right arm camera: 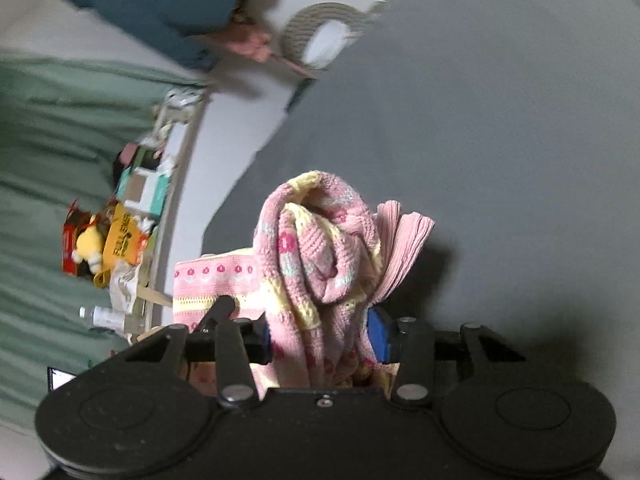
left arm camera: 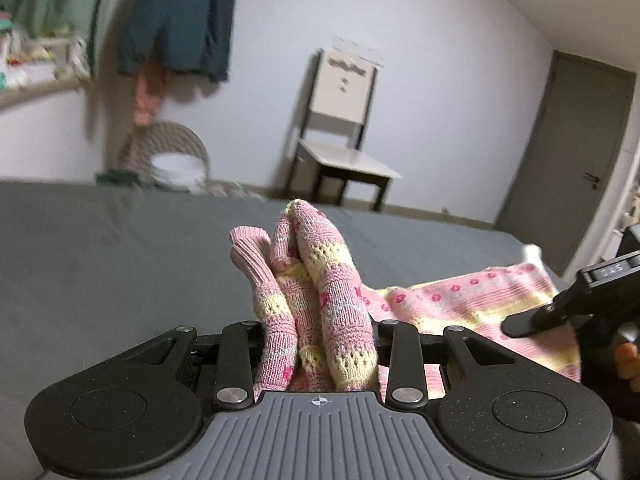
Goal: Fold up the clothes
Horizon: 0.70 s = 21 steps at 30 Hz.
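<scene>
A pink knitted sweater [left arm camera: 460, 304] with yellow stripes and small flower dots is held up over the grey bed sheet [left arm camera: 100, 248]. My left gripper [left arm camera: 318, 344] is shut on a bunched fold of it, with a ribbed pink cuff [left arm camera: 250, 254] sticking up. In the right wrist view, my right gripper [right arm camera: 320, 340] is shut on another bunched part of the sweater [right arm camera: 320, 240], which rolls over its blue-padded fingers [right arm camera: 378, 334]. The right gripper's black body [left arm camera: 576, 304] shows at the right edge of the left wrist view, against the stretched knit.
The bed sheet [right arm camera: 480, 120] fills the area ahead. Beyond the bed stand a chair [left arm camera: 340, 136] and a woven basket [left arm camera: 168, 156]. A dark teal garment [left arm camera: 180, 20] hangs on the wall, a grey door [left arm camera: 576, 152] is at right. A cluttered shelf [right arm camera: 132, 220] and green curtain [right arm camera: 48, 160] lie left.
</scene>
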{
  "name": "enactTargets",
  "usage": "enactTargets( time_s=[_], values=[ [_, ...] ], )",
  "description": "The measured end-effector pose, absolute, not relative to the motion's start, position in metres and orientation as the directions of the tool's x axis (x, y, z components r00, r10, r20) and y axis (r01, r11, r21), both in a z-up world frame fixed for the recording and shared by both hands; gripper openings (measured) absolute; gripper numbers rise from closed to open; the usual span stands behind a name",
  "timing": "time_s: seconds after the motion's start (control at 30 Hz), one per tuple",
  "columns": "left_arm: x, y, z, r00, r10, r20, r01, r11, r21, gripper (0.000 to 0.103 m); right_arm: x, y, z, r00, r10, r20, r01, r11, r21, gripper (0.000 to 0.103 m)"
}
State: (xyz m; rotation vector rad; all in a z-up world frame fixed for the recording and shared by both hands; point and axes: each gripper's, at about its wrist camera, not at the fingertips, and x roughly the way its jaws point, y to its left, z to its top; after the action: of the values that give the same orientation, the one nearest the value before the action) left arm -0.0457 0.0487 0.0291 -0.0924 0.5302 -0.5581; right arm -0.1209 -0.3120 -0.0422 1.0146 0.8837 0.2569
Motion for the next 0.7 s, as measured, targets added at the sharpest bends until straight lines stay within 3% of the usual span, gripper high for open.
enactTargets(
  time_s=[0.2, 0.5, 0.7],
  values=[
    [0.015, 0.115, 0.038, 0.808, -0.414, -0.419, 0.359, 0.910, -0.207, 0.034, -0.042, -0.246, -0.032, 0.650, 0.573, -0.499, 0.150, 0.547, 0.824, 0.043],
    [0.111, 0.176, 0.015, 0.860, -0.231, -0.455, 0.181, 0.972, -0.151, 0.034, 0.066, -0.168, -0.049, 0.663, 0.560, -0.497, 0.121, 0.575, 0.809, 0.043],
    [0.141, 0.203, -0.021, 0.851, -0.196, -0.487, 0.099, 0.971, -0.218, 0.034, 0.108, -0.137, -0.068, 0.633, 0.551, -0.544, 0.136, 0.612, 0.779, 0.043]
  ],
)
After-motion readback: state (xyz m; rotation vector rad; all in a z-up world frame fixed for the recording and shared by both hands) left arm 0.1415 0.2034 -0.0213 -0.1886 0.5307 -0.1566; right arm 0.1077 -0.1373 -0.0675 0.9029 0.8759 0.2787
